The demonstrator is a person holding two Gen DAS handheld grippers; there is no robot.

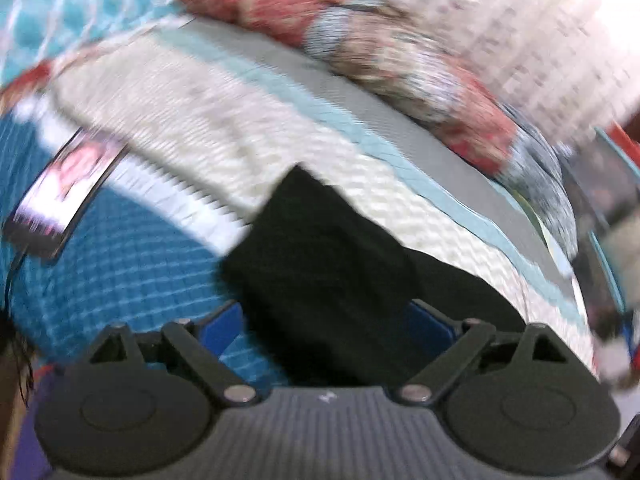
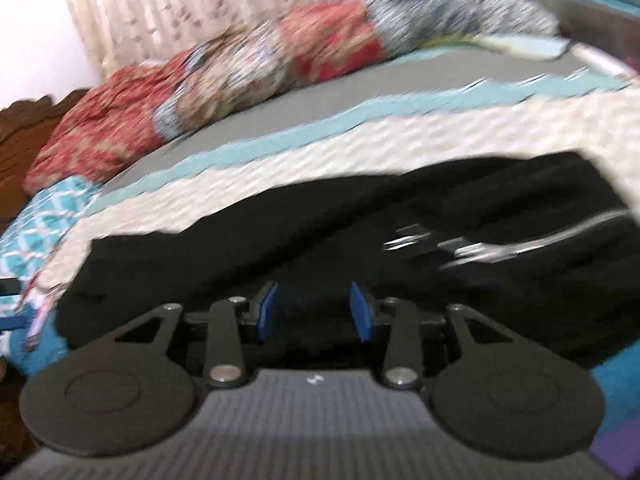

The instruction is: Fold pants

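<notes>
Black pants (image 1: 332, 264) lie on a bed with a white, teal and grey cover (image 1: 304, 128). In the left wrist view my left gripper (image 1: 326, 324) is open wide, its blue pads on either side of a pants end that runs between them. In the right wrist view the pants (image 2: 304, 224) spread across the bed, with a silvery print (image 2: 472, 248) at the right. My right gripper (image 2: 316, 312) is open, its blue pads apart, low over the near edge of the black fabric. Both views are motion-blurred.
A red and grey patterned quilt (image 2: 224, 72) is bunched along the far side of the bed. A phone-like device (image 1: 64, 196) lies on the teal sheet at the left. Curtains (image 2: 192, 4) hang behind. A wooden headboard (image 2: 20, 136) is at far left.
</notes>
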